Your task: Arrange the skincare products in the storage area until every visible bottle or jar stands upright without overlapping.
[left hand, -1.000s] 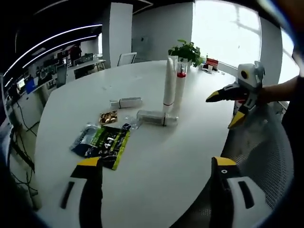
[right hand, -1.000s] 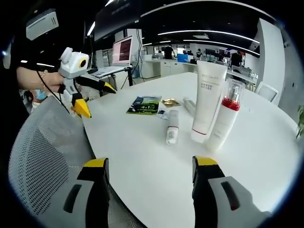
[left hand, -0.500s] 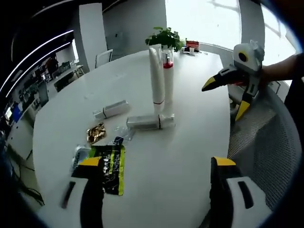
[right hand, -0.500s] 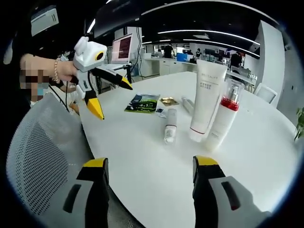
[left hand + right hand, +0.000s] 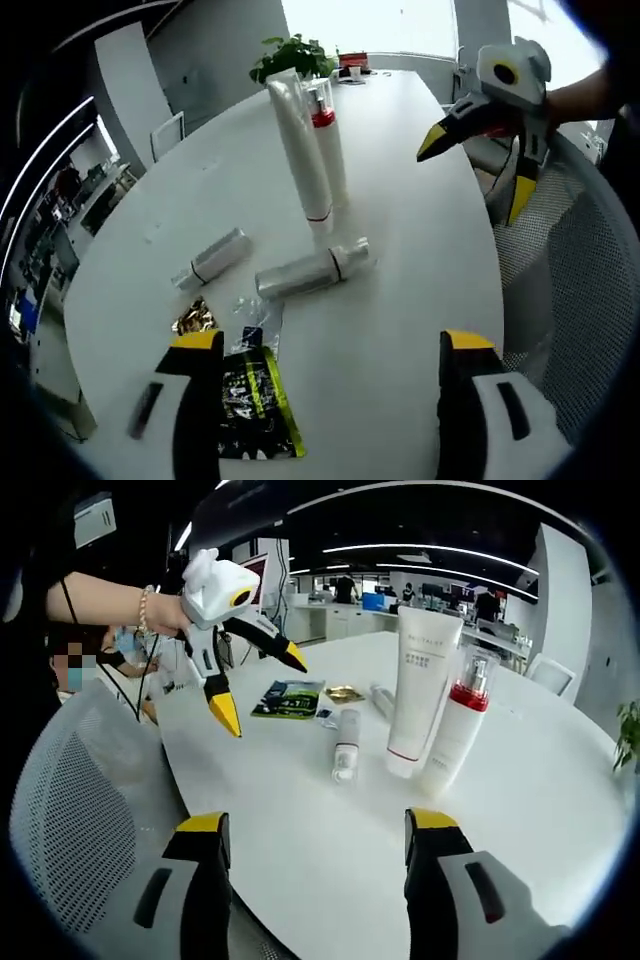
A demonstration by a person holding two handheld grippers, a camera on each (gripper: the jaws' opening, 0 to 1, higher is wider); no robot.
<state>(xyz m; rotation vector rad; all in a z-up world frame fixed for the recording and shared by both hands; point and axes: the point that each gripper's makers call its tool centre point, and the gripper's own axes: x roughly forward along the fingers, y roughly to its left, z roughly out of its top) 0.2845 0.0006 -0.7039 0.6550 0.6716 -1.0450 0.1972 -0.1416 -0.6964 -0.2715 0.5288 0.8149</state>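
On the white table (image 5: 560, 810) a white tube (image 5: 420, 695) and a red-collared pump bottle (image 5: 455, 730) stand upright, touching, well in from the edge. The tube's lettering is too small to read. Two small bottles (image 5: 312, 272) (image 5: 212, 256) lie flat beside them. A green sachet (image 5: 255, 405) with unreadable print lies near the edge. The left gripper (image 5: 255, 680) and right gripper (image 5: 480, 150) hover with jaws wide, empty.
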